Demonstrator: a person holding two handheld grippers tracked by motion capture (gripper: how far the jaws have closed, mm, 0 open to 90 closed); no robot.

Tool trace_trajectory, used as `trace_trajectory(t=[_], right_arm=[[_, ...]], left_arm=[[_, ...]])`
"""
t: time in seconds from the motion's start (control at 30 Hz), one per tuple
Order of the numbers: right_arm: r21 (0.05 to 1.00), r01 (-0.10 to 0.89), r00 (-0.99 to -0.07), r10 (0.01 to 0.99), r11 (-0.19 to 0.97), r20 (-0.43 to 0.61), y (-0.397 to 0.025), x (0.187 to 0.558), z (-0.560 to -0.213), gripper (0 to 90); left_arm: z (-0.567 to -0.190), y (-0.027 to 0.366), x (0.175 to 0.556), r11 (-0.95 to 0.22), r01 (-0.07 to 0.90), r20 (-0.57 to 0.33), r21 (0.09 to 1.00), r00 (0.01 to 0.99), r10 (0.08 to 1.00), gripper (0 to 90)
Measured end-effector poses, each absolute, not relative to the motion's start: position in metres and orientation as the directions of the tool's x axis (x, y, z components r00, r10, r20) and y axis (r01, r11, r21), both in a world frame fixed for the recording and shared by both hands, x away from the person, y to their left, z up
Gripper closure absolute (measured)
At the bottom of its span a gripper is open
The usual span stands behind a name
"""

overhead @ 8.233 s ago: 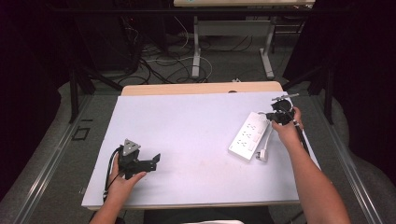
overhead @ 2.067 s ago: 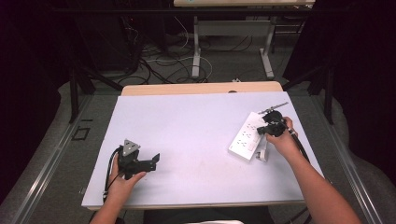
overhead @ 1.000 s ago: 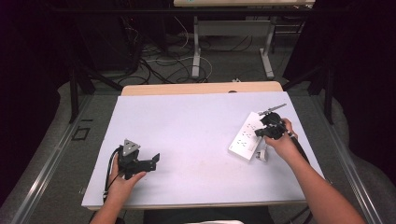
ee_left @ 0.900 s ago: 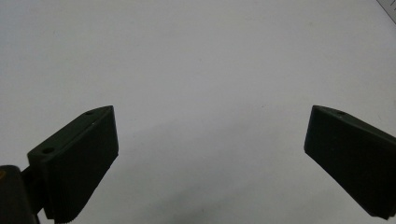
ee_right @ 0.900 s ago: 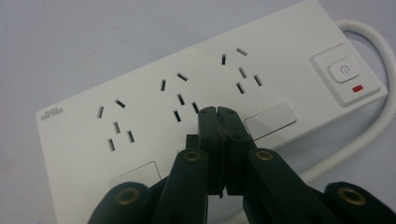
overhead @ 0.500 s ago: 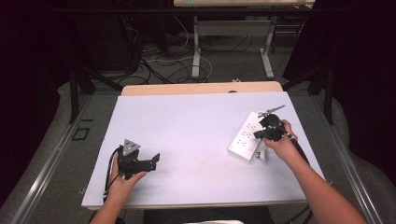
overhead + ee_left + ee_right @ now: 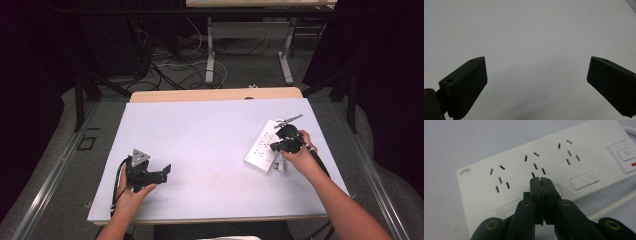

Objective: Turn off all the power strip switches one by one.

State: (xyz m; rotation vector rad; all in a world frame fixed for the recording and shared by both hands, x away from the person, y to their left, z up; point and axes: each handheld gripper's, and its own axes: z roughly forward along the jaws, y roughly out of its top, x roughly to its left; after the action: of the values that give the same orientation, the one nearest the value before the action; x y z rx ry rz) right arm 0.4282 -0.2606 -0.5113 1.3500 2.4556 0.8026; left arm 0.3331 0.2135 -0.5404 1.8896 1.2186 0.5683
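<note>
a white bench (image 7: 210, 130) seen from above. the left gripper (image 7: 161, 172) rests low at the person's left, its fingers (image 7: 466, 85) spread wide apart with nothing between them, bare surface beyond. the right gripper (image 7: 276, 145) sits over a white power strip (image 7: 262, 146); its fingers (image 7: 541, 195) are pressed together, holding nothing, tips just above the strip's middle socket (image 7: 534, 163). the strip's switch (image 7: 626, 154) lies off to the fingers' right.
</note>
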Motion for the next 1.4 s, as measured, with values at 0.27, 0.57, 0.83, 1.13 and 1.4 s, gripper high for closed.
trace_trajectory(t=[0.27,0.57,0.83,1.13,1.4], right_arm=[[0.56,0.708,-0.553,0.831,0.431,0.06,-0.2593,0.4265,-0.5143,88.7],[0.568,0.696,-0.562,0.826,0.439,0.05,-0.2605,0.4261,-0.5153,88.3],[0.568,0.7,-0.558,0.828,0.433,0.057,-0.2616,0.4263,-0.5158,88.4],[0.573,0.698,-0.564,0.822,0.429,0.072,-0.2629,0.4252,-0.5188,90.0],[0.574,0.699,-0.562,0.824,0.428,0.07,-0.2627,0.4252,-0.5188,90.0]], left_arm=[[-0.5404,0.2133,0.3331,-0.217,0.541,-0.049,0.813,0.435,0.899,3.1],[-0.5402,0.2137,0.3331,-0.224,0.536,-0.04,0.814,0.437,0.898,3.2],[-0.5401,0.2138,0.3331,-0.226,0.537,-0.039,0.813,0.437,0.898,3.1],[-0.5399,0.214,0.3327,-0.226,0.537,-0.039,0.813,0.438,0.898,3.1],[-0.5398,0.214,0.3328,-0.226,0.536,-0.039,0.813,0.438,0.898,3.2]])
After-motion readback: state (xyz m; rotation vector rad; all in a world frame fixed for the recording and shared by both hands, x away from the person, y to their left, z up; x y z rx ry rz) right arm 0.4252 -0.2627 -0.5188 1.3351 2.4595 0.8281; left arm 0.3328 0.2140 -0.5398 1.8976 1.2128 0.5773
